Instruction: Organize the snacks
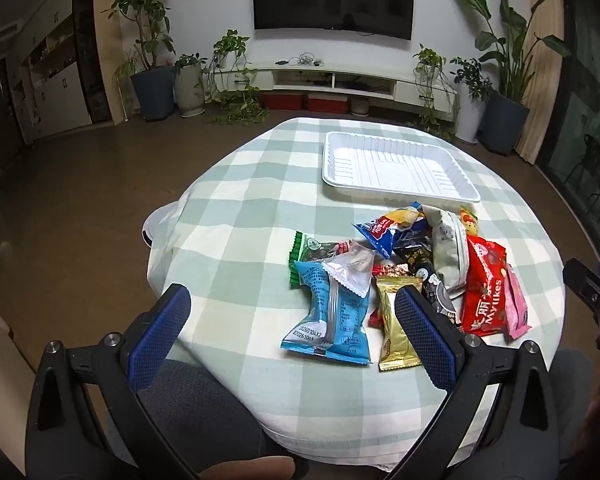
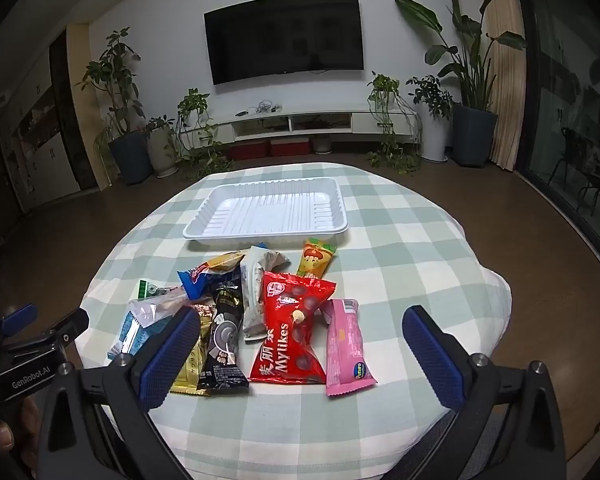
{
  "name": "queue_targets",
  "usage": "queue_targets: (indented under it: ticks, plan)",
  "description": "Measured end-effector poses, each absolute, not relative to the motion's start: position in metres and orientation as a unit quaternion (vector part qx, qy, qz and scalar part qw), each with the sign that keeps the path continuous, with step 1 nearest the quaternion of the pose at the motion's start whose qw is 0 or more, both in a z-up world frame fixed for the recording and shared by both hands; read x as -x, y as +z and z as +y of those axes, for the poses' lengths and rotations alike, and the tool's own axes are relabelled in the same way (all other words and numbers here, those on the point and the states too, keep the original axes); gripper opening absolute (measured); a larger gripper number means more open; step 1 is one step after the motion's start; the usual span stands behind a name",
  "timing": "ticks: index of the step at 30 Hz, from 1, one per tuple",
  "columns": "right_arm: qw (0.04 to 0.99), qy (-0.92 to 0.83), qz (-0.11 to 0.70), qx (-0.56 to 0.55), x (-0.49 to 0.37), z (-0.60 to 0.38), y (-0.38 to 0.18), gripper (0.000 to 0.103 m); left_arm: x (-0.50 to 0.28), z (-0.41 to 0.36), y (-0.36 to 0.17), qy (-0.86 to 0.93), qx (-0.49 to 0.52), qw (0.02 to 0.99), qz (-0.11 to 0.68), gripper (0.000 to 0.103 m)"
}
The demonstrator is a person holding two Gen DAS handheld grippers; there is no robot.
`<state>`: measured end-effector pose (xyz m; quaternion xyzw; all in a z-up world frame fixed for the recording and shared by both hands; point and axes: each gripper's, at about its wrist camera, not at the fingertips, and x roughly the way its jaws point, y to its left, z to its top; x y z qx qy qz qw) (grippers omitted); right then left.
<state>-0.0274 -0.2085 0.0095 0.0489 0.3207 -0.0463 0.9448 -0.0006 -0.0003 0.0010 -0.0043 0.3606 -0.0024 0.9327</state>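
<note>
Snacks lie heaped on the checked tabletop [image 2: 400, 240], none in the white tray [image 2: 266, 208] behind them. Left hand-held gripper [image 1: 296, 320] hangs released above the blue packet [image 1: 330, 316]; right hand-held gripper [image 2: 300, 344] is spread wide over the red bag [image 2: 292, 328] and pink bar [image 2: 346, 348], holding nothing. Because wrappers overlap, a closing grip could likely pinch two at once or drag the gold packet [image 1: 394, 324] along, and slick foil may slip. Red bag, pink bar and blue packet each run lengthwise from the person toward the tray.
</note>
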Motion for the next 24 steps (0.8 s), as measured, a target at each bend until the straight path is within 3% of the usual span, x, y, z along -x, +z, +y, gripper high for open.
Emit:
queue_targets:
  ticks: [24]
  plan:
    - [0.942, -0.044, 0.329, -0.054, 0.027, -0.212, 0.001, 0.103, -0.003, -0.002, -0.011, 0.001, -0.007, 0.927, 0.374, 0.103]
